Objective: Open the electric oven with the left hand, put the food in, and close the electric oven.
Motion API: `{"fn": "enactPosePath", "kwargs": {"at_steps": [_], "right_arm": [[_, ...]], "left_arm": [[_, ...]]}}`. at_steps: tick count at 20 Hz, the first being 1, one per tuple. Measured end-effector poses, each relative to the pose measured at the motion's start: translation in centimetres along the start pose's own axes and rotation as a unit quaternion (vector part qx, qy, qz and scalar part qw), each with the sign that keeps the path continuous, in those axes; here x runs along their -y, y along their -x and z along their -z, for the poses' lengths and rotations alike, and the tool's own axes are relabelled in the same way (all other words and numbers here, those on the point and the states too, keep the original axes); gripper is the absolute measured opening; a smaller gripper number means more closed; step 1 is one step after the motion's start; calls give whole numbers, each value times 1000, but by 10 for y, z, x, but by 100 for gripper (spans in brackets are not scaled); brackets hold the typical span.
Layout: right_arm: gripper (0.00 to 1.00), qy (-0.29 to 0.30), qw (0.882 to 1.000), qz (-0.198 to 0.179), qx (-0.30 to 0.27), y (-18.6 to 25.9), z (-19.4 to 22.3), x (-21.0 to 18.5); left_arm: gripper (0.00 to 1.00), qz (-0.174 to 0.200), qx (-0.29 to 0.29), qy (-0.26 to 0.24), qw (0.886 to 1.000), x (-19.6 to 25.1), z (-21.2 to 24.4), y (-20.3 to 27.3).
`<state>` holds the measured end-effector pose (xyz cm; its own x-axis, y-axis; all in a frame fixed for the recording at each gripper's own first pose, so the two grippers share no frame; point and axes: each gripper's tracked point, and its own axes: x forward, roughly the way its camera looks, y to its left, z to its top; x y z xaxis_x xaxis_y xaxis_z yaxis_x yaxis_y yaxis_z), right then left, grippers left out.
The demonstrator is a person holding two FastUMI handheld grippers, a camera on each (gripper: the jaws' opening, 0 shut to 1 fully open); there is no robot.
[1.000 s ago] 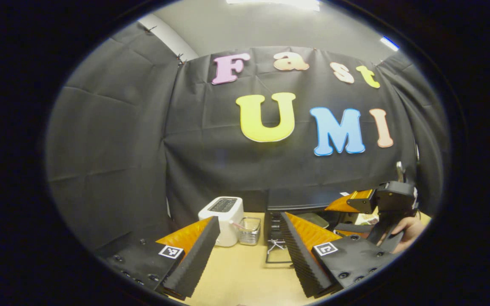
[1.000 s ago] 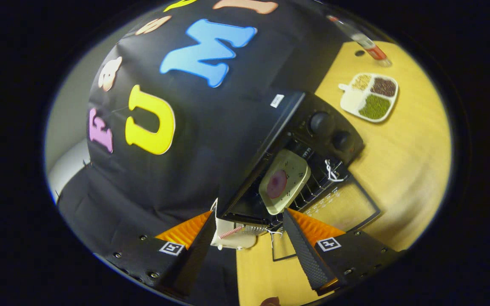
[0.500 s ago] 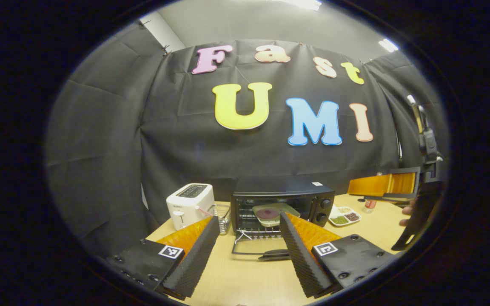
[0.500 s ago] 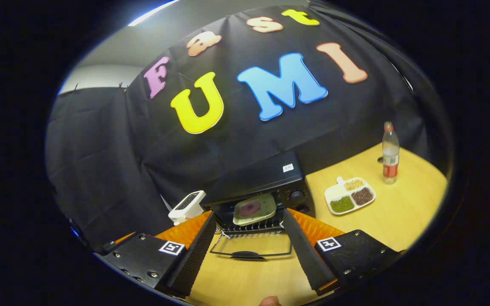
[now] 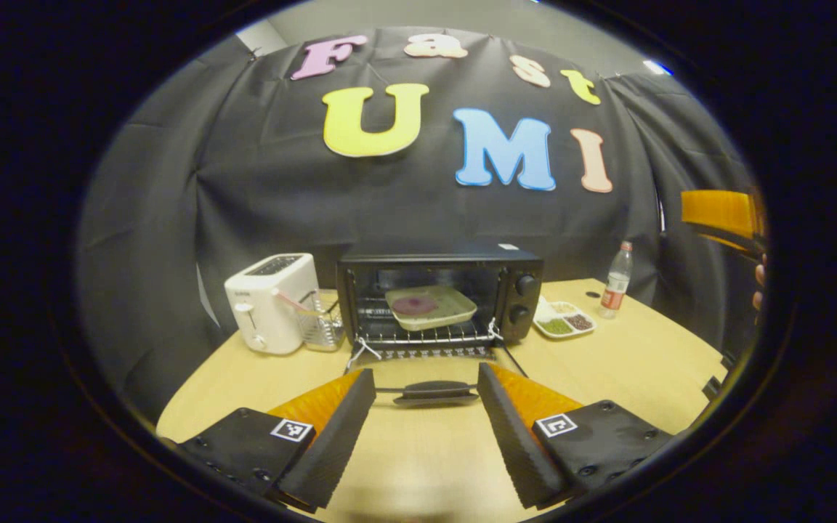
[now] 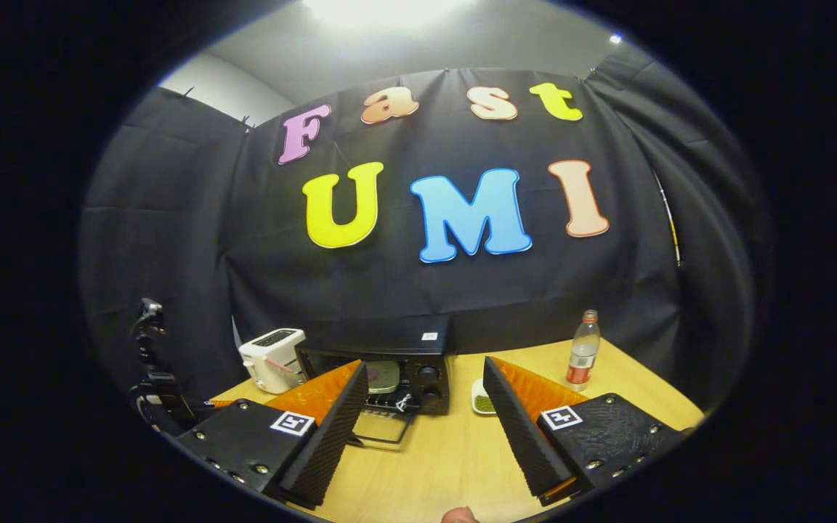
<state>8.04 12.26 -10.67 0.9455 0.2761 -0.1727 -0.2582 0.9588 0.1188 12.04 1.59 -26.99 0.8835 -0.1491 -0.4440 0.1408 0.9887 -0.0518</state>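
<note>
Now your left hand-held gripper (image 5: pixel 424 428) sits at the bottom centre of the left gripper view with its fingers spread wide and nothing between them, hovering over the wooden surface (image 5: pixel 629 370). Just beyond the fingertips, in the gap between them, lies the dark handle (image 5: pixel 436 391) of the electric oven's door (image 5: pixel 437 361), which is dropped flat toward you. The electric oven (image 5: pixel 440 298) stands mid-frame with its long axis running left to right and its open mouth facing straight at your gripper; its two knobs (image 5: pixel 524 298) are stacked at its right end. Inside, on the wire rack, a pale tray (image 5: pixel 431 307) carries the pinkish food (image 5: pixel 414 305), its longer side across the frame. Left of the oven you have a white toaster (image 5: pixel 270 301) with a small wire basket (image 5: pixel 320 328) just beside it; to the right, a divided dish of grains (image 5: pixel 564 322) and a bottle (image 5: pixel 615 280).

Your right hand-held gripper (image 6: pixel 424 428) in the right gripper view is likewise parted and empty above the surface. From there the oven (image 6: pixel 389 367) shows at lower centre-left, partly behind the left finger, well apart from the fingertips, door down. The bottle (image 6: pixel 581 349) stands to the right, above the right finger. At the right edge of the left gripper view, part of that gripper (image 5: pixel 725 218) is raised high.
</note>
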Motion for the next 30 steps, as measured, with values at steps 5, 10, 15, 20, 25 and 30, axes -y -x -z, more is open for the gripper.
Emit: {"fn": "enactPosePath", "kwargs": {"at_steps": [5, 10, 15, 20, 25, 30], "right_arm": [[98, 34, 998, 44, 3, 15, -3, 35], [98, 48, 994, 96, -10, 22, 1, 61], [98, 49, 988, 144, -23, 20, 6, 83], [98, 62, 983, 167, -33, 17, 10, 93], [98, 70, 985, 156, -39, 7, 11, 80], [98, 83, 987, 130, -36, -5, 9, 60]], "left_arm": [[96, 15, -70, 11, 997, 9, 44, -35], [96, 18, -138, 16, 990, 5, 82, -75], [100, 23, -171, -1, 985, 2, 101, -107], [96, 14, -191, -1, 981, -2, 114, -117], [100, 7, -174, 8, 985, -2, 108, -117], [96, 13, -141, 32, 989, -3, 76, -109]]}}
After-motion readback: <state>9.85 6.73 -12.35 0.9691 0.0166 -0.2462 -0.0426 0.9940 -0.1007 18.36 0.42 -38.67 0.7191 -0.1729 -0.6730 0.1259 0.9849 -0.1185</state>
